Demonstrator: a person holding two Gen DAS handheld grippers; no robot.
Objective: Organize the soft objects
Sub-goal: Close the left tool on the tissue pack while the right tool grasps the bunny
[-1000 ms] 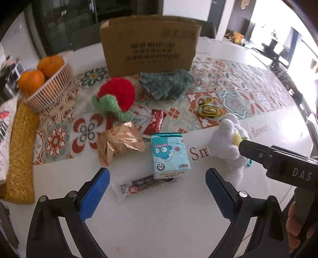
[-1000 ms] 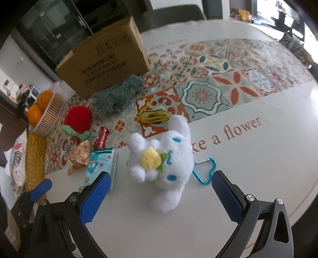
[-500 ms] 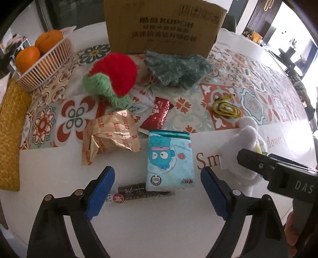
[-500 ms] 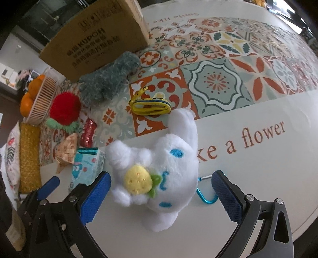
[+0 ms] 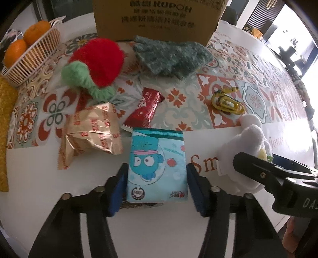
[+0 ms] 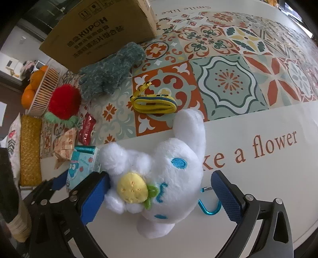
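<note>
The left hand-held gripper [image 5: 157,185], wide apart a second earlier, was closing around the tissue pack [image 5: 157,166] on the tabletop [image 5: 159,228]; at 3 o'clock, the open right hand-held gripper [image 6: 159,198] had dropped astride the plush [image 6: 165,178].

We read "KUPOH" in dark capitals on the side of the cardboard box [image 5: 157,17], with lines of Chinese characters under it that we cannot make out. The worktop [image 6: 258,178] cover carries brown lettering: "ke a flower" shows in the right wrist view, "Sm" in the left wrist view, and "Smile like" at its far edge. The right hand-held gripper [image 5: 298,178] bears white letters "DA". The print on the blue tissue pack [image 5: 157,164], gold snack bag [image 5: 93,131] and red wrapper [image 5: 146,108] is too blurred to read.
</note>
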